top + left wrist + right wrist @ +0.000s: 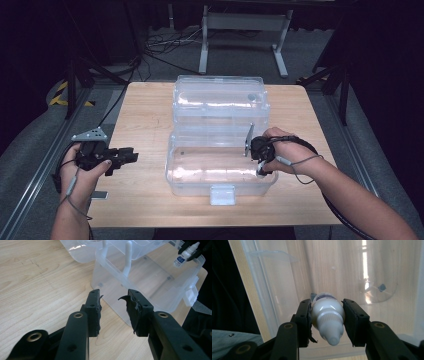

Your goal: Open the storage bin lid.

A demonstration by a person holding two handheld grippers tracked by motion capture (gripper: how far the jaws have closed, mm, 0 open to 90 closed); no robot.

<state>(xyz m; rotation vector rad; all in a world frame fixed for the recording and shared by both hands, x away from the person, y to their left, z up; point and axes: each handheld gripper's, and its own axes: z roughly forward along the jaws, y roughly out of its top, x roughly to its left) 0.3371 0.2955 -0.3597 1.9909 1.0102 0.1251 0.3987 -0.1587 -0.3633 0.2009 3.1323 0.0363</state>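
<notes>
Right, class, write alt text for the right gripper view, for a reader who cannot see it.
The right hand-held gripper clamps a small white dropper bottle between its two black jaws, cap pointing toward the camera. Beneath it lies the inside of a clear plastic box, with the wooden table showing through its floor and beside its rim.

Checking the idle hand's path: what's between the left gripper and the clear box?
Only bare wooden table between the left gripper and the clear box, per the high view; its jaws stand open.
</notes>
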